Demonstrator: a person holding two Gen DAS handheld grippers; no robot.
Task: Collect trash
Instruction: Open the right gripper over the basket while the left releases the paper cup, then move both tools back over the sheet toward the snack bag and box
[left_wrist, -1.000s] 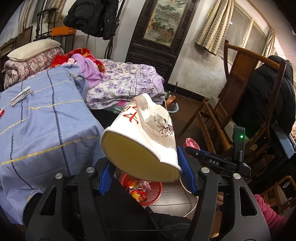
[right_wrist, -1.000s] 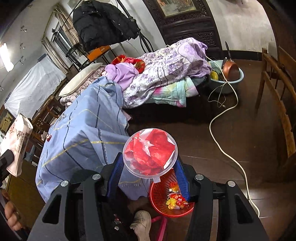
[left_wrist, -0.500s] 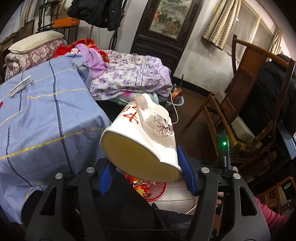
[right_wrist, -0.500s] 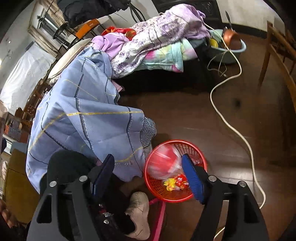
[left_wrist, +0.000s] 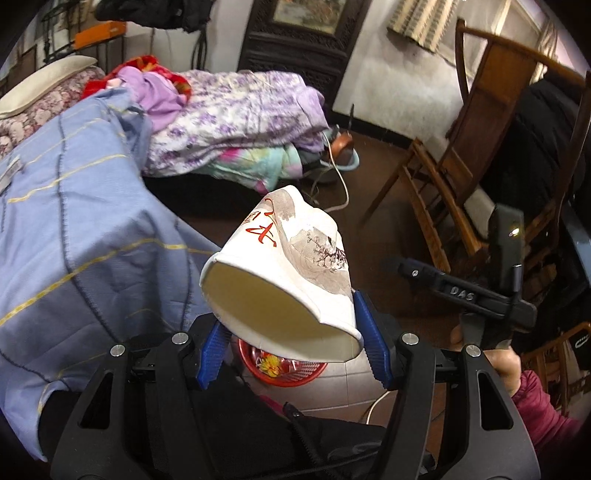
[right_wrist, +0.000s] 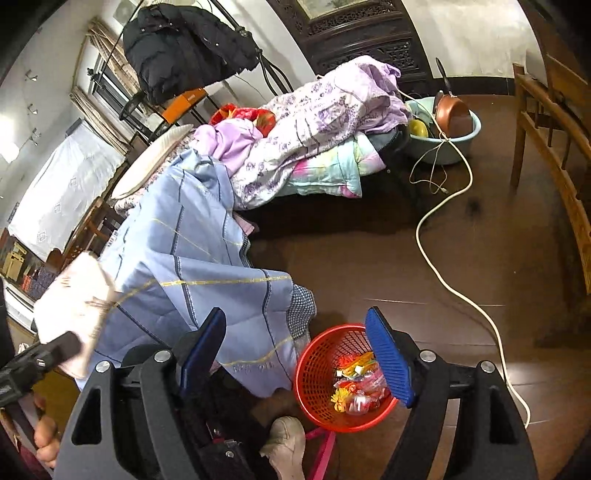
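Note:
My left gripper (left_wrist: 291, 354) is shut on a squashed white paper cup (left_wrist: 284, 273) with red characters and a grey print, its open mouth towards the camera. It hangs above a red mesh trash basket (left_wrist: 284, 374) on the floor. In the right wrist view the basket (right_wrist: 325, 365) holds several colourful wrappers (right_wrist: 356, 391). My right gripper (right_wrist: 299, 354) is open and empty, above the basket's left side. The cup shows blurred at the left (right_wrist: 74, 302).
A bed with a blue quilt (right_wrist: 192, 258) and purple bedding (right_wrist: 314, 122) lies left of the basket. A white cable (right_wrist: 436, 258) runs across the brown floor. A blue basin (right_wrist: 447, 144) stands beyond. A wooden chair (left_wrist: 461, 158) is at the right. A shoe (right_wrist: 288, 446) is beside the basket.
My right gripper opened and let the clear lid with red wrapping fall into the basket. My left gripper has swung towards the basket, cup still held.

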